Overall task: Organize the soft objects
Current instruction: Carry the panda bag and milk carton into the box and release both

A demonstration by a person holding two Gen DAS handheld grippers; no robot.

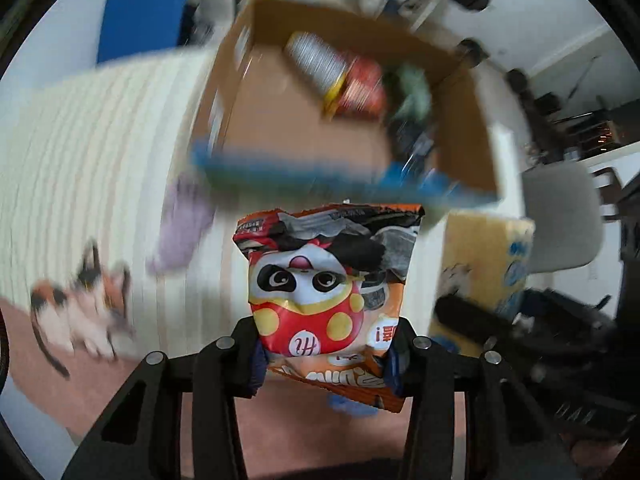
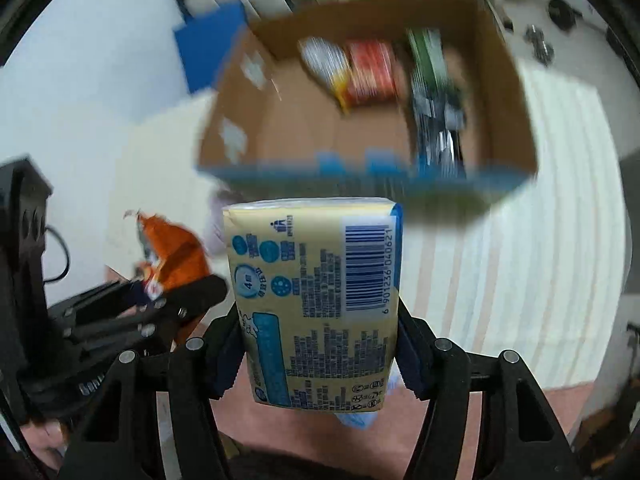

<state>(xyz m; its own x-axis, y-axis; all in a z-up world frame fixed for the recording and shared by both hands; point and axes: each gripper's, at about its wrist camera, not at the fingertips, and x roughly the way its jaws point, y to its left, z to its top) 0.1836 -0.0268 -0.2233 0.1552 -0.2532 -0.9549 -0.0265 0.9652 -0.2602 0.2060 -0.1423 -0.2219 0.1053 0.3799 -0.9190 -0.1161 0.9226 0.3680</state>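
Left gripper [image 1: 324,356] is clamped on the snack bag [image 1: 330,280], orange and red with a panda face on the front, pinched at its lower end so the bag stands up between the fingers. Over on the right, the right gripper [image 2: 320,356] squeezes the tissue pack [image 2: 316,300], pale yellow with blue print and a barcode, held upright by its bottom half. Both loads are off the surface, up in the air.

Ahead of both sits the box [image 1: 464,128], open cardboard with a blue band along the near edge, blurred in both views. Inside it, against the far wall, lies a silver and red packet [image 1: 340,76], and beside that something green and dark [image 1: 412,96] too smeared to name. The right wrist view shows the same box [image 2: 280,124] with its floor mostly bare on the left side.

The box rests on a cream ribbed mat [image 1: 100,140], striped in the right wrist view too [image 2: 520,280]. On the mat left of the snack bag there's a lilac soft thing [image 1: 180,232], just beside the box's near corner, and farther left a calico cat toy [image 1: 80,312] lying at the mat's edge.

The grippers are side by side: the tissue pack [image 1: 484,264] shows to the right in the left wrist view, and the snack bag [image 2: 176,260] peeks in orange at the left of the right wrist view. A blue panel [image 1: 144,12] stands behind.
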